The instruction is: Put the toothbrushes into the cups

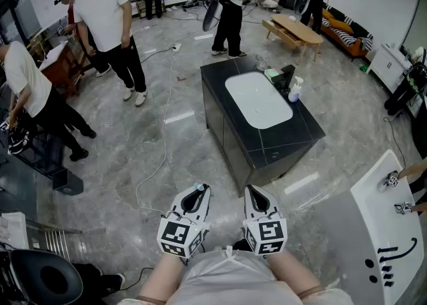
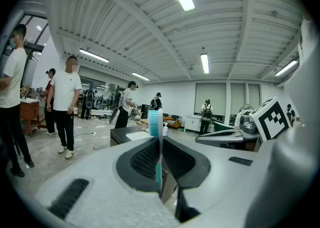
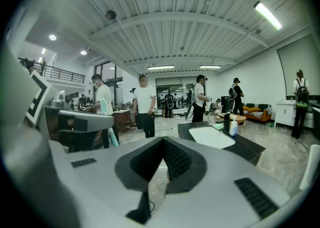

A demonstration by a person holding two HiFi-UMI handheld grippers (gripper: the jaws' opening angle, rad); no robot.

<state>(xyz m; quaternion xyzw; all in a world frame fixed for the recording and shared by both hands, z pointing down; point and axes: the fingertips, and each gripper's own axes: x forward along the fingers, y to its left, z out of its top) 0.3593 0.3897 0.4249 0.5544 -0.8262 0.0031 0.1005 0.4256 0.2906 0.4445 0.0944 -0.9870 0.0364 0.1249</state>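
My left gripper (image 2: 160, 141) is shut on a teal toothbrush (image 2: 155, 122), whose bristle head stands upright above the jaw tips. In the head view the same gripper (image 1: 195, 198) is held low in front of me, with the brush tip (image 1: 198, 187) just showing. My right gripper (image 1: 256, 197) is beside it, shut with nothing between its fingers (image 3: 162, 142). In the right gripper view the toothbrush (image 3: 106, 108) sticks up from the left gripper. A black counter (image 1: 293, 140) with a white basin (image 1: 257, 99) stands ahead. Small items, including a white bottle (image 1: 294, 90), sit at its far right end.
Several people stand around the hall, the nearest a person in white (image 1: 107, 23) at the far left. A white cable (image 1: 163, 120) runs across the grey floor. There is a white washbasin (image 1: 387, 230) at the right and a black chair (image 1: 40, 277) at the lower left.
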